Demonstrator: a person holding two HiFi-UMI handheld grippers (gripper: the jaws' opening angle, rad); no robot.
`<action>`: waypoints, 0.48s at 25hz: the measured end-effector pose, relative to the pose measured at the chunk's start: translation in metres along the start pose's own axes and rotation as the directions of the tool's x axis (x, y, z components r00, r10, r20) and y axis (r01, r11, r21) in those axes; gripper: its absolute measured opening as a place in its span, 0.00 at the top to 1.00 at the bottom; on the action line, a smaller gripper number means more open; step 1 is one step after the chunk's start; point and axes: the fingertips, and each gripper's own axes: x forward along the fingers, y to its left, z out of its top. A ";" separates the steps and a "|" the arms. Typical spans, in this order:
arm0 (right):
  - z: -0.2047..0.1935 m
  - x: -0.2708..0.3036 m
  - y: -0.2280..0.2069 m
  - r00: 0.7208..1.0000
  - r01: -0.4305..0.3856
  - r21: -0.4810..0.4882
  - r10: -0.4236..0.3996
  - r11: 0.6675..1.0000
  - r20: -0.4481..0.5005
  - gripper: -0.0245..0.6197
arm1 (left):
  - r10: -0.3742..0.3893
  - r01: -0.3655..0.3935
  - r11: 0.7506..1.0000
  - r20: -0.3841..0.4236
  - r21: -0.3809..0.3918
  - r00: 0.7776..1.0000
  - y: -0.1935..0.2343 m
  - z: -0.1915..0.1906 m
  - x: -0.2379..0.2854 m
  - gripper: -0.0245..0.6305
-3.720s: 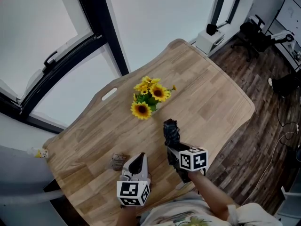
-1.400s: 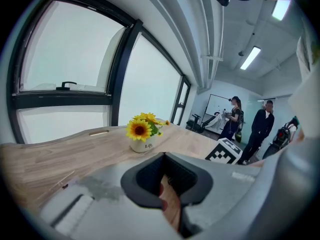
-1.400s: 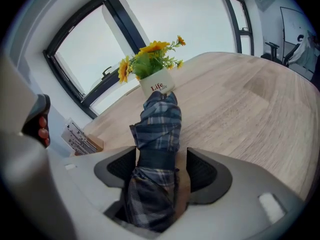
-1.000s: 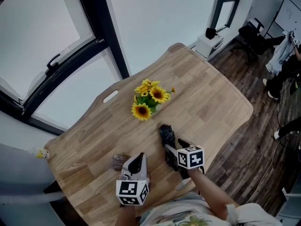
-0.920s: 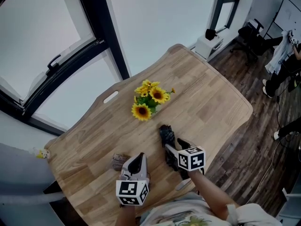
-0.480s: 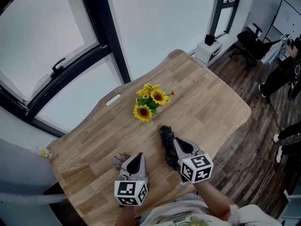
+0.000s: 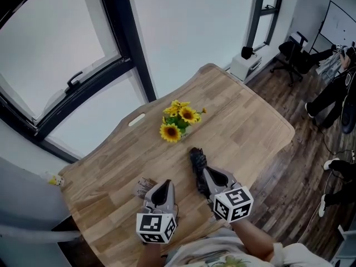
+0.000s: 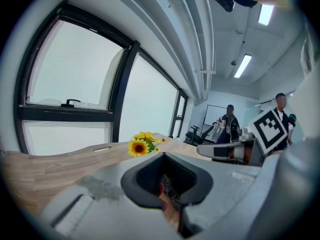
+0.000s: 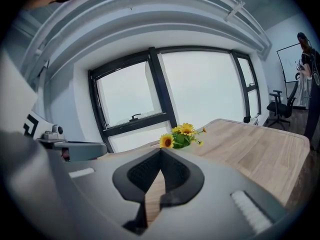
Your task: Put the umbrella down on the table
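Item 1: my right gripper. Jaws clenched tip to tip, nothing between them; only bare wood shows through the hollow behind the pads. It is held above the near part of the table, with its marker cube towards me.

Item 2: my left gripper. Jaws closed together and gripping nothing, as far as its own view shows. It hangs over the near edge of the table, to the left of the right gripper and apart from it.

Item 3: the umbrella. Black, folded, lying flat on the wood. Its far end points towards the flowers; its near end runs under my right gripper in the head view. Neither gripper has hold of it.

Item 4: 1 bunch of sunflowers, standing mid-table beyond the umbrella.

Item 5: 1 small brownish-grey scrap on the wood just left of my left gripper; I cannot tell what it is.

Item 6: dark-framed windows beyond the far table edge.
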 end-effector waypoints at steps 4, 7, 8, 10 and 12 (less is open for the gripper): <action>0.000 -0.007 0.010 1.000 -0.011 -0.006 0.011 1.000 0.003 0.96 | -0.009 0.009 1.000 0.008 0.009 1.000 -0.005 0.002 -0.008 0.96; -0.001 -0.012 0.017 1.000 -0.015 -0.010 0.015 1.000 0.005 0.96 | -0.018 0.017 1.000 0.013 0.018 1.000 -0.008 0.003 -0.013 0.96; -0.002 -0.014 0.019 1.000 -0.015 -0.012 0.015 1.000 0.006 0.96 | -0.020 0.020 1.000 0.014 0.020 1.000 -0.009 0.003 -0.015 0.96; -0.002 -0.018 0.022 1.000 -0.013 -0.014 0.013 1.000 0.008 0.96 | -0.025 0.025 0.999 0.017 0.023 1.000 -0.012 0.004 -0.020 0.96; -0.002 -0.022 0.025 1.000 -0.010 -0.016 0.010 1.000 0.010 0.96 | -0.032 0.031 0.999 0.020 0.027 0.999 -0.014 0.006 -0.024 0.96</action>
